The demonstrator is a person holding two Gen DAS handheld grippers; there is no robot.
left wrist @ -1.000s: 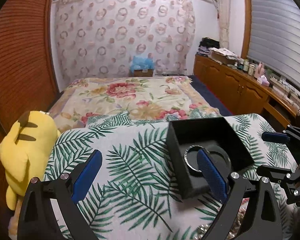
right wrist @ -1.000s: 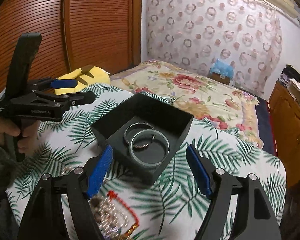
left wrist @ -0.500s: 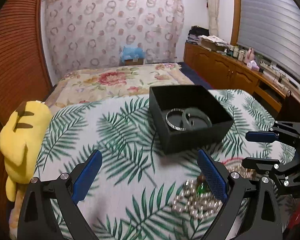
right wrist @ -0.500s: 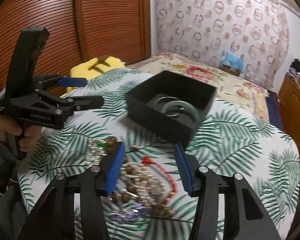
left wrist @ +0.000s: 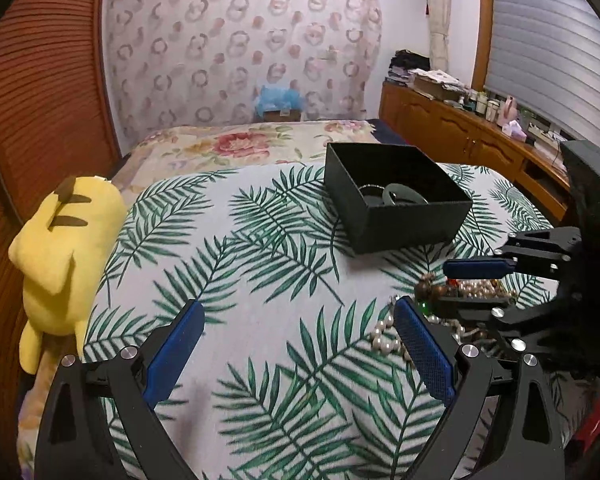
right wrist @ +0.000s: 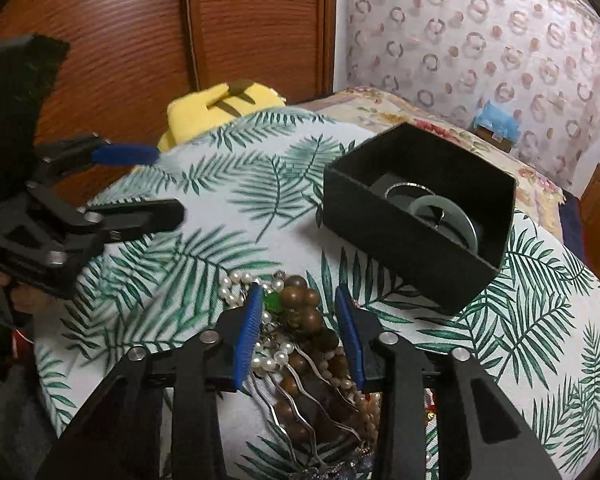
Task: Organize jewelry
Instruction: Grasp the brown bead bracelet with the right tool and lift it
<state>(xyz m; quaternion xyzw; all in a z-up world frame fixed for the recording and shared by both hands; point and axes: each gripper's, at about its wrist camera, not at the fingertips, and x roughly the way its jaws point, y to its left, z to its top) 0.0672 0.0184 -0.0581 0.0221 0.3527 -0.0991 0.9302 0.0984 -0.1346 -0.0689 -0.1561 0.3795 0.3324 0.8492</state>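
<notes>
A black open box (right wrist: 416, 220) (left wrist: 396, 200) sits on the palm-leaf cloth with a silver bangle (right wrist: 410, 189) and a pale green bangle (right wrist: 446, 216) inside. A tangled pile of jewelry (right wrist: 300, 332) (left wrist: 452, 300) lies in front of it: brown wooden beads, pearl strands, a green bead, silver chains. My right gripper (right wrist: 296, 312) is low over the pile, its blue fingers half open on either side of the brown beads, not clamped. My left gripper (left wrist: 296, 344) is wide open and empty above bare cloth, left of the pile.
A yellow plush toy (left wrist: 64, 248) lies at the cloth's left edge. Behind are a floral bed (left wrist: 252, 144), a wooden sliding door (right wrist: 180, 32), and a cluttered wooden sideboard (left wrist: 480, 132) at the right.
Both grippers have pulled back from the box. The right gripper has dropped onto the jewelry pile and narrowed its fingers around the brown beads. The left has stayed wide open.
</notes>
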